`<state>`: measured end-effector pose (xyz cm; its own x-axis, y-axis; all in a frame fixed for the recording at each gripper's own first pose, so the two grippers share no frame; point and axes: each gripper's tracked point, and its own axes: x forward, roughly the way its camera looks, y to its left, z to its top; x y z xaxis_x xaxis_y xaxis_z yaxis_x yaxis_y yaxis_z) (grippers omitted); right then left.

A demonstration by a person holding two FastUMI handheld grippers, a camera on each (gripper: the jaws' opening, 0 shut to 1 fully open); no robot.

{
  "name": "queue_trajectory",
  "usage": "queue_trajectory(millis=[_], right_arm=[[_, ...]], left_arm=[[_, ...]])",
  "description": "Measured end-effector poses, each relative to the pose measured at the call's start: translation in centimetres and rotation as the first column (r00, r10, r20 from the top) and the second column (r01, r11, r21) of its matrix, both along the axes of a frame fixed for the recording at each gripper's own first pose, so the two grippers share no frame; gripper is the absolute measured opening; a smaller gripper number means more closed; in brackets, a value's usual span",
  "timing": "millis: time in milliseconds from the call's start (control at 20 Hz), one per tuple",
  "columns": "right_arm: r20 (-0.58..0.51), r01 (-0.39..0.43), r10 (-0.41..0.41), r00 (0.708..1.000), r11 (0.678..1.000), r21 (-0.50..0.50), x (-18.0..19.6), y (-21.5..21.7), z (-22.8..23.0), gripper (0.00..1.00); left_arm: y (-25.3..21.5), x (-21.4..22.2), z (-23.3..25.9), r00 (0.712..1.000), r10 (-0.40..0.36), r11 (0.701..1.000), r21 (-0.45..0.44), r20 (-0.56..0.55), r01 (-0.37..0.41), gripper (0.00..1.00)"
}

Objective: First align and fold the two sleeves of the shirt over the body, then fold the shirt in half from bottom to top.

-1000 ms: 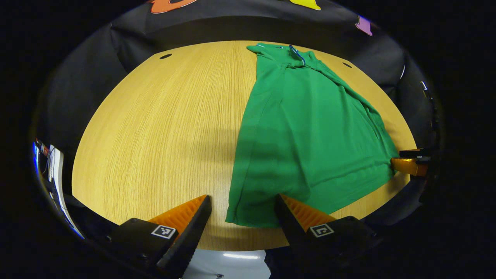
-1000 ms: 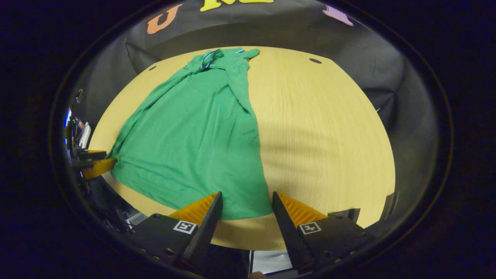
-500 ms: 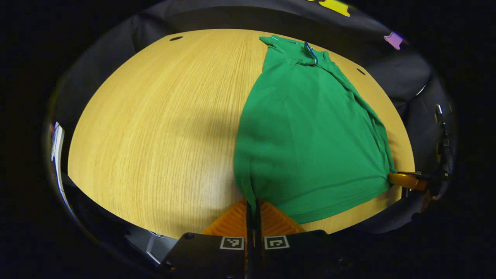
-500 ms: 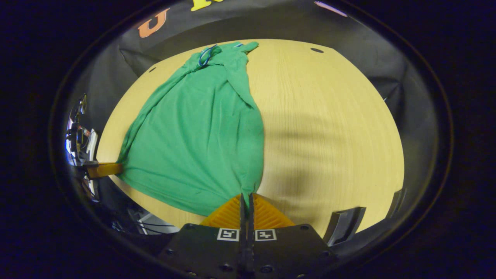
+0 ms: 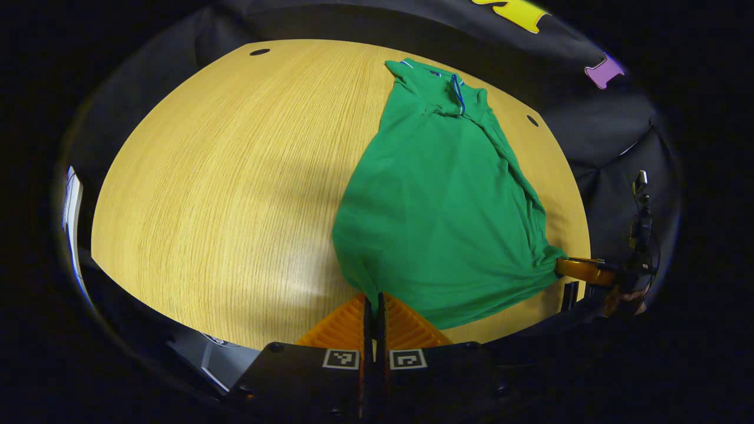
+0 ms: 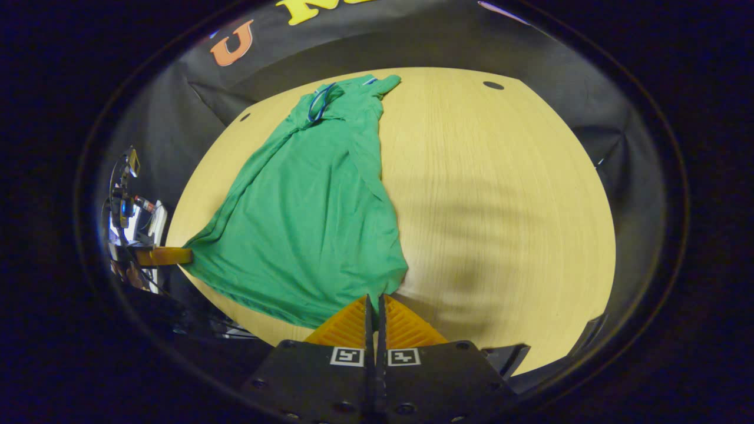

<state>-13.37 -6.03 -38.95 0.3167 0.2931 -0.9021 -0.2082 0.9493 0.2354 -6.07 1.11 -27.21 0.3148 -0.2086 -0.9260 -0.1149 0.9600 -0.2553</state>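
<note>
I have the left claw (image 5: 372,306) and right claw (image 6: 373,306) each pinched tight on a bottom corner of the shirt (image 5: 439,200), ready to carry its hem up the desk (image 5: 224,176) toward the collar.

My left gripper (image 5: 372,301) pinches the green polo shirt's (image 5: 439,200) hem corner above the wooden table (image 5: 224,176)

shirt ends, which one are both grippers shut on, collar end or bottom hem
The bottom hem: left gripper and right gripper each pinch a hem corner of the shirt; its collar lies free.
</note>
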Motion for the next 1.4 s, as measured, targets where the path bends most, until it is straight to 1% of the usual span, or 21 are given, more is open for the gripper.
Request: queue_trajectory(millis=[150,250,300,450,550,600,650,750,800,850,1050,1250,1400], right_arm=[[-0.016,-0.003,0.003,1.000,1.000,-0.012,-0.1,-0.2,0.3,0.00],[-0.018,0.002,-0.003,1.000,1.000,-0.015,0.0,-0.2,1.0,0.00],[-0.010,0.017,-0.017,1.000,1.000,-0.015,0.3,-0.2,1.6,0.00],[0.045,0.066,-0.066,0.997,0.998,-0.003,2.0,0.0,4.0,0.00],[0.078,0.096,-0.096,0.992,0.995,0.011,3.1,0.2,5.7,0.00],[0.094,0.109,-0.111,0.989,0.994,0.027,3.9,0.5,6.6,0.00],[0.109,0.119,-0.123,0.986,0.992,0.041,4.5,0.7,7.5,0.00],[0.145,0.138,-0.146,0.979,0.988,0.067,6.2,0.8,9.4,0.00],[0.164,0.142,-0.153,0.974,0.987,0.078,7.2,0.9,10.4,0.02],[0.187,0.147,-0.161,0.969,0.986,0.083,8.2,0.8,11.3,0.00],[0.260,0.154,-0.178,0.949,0.982,0.109,12.7,0.8,14.0,0.00],[0.325,0.151,-0.174,0.929,0.984,0.096,17.6,1.0,16.1,0.00],[0.373,0.136,-0.165,0.913,0.985,0.105,21.5,2.1,18.1,0.00]], left_arm=[[-0.5,1.1,0.7,0.999,-0.042,0.999,0.018,0.021,0.042,0.06],[-0.8,2.0,1.3,0.997,-0.069,0.998,0.013,0.033,0.069,0.06],[-0.9,2.7,1.7,0.996,-0.085,0.996,0.011,0.038,0.085,0.06],[-0.7,6.1,3.8,0.983,-0.146,0.989,0.029,0.107,0.144,0.06],[-0.4,8.1,5.7,0.974,-0.164,0.986,0.038,0.158,0.160,0.06],[-0.3,8.4,6.0,0.969,-0.160,0.987,0.039,0.188,0.156,0.06],[-0.1,10.6,7.2,0.964,-0.154,0.988,0.042,0.216,0.149,0.06],[0.2,12.4,8.8,0.953,-0.146,0.989,0.049,0.267,0.138,0.05],[0.4,13.5,9.4,0.946,-0.146,0.989,0.059,0.290,0.134,0.06],[0.7,14.4,10.0,0.939,-0.144,0.989,0.067,0.311,0.130,0.06],[1.0,18.0,11.6,0.922,-0.107,0.994,0.065,0.371,0.089,0.06],[1.5,22.1,13.1,0.901,-0.076,0.997,0.063,0.426,0.055,0.06],[2.1,25.8,14.1,0.884,-0.074,0.996,0.085,0.462,0.038,0.06]])
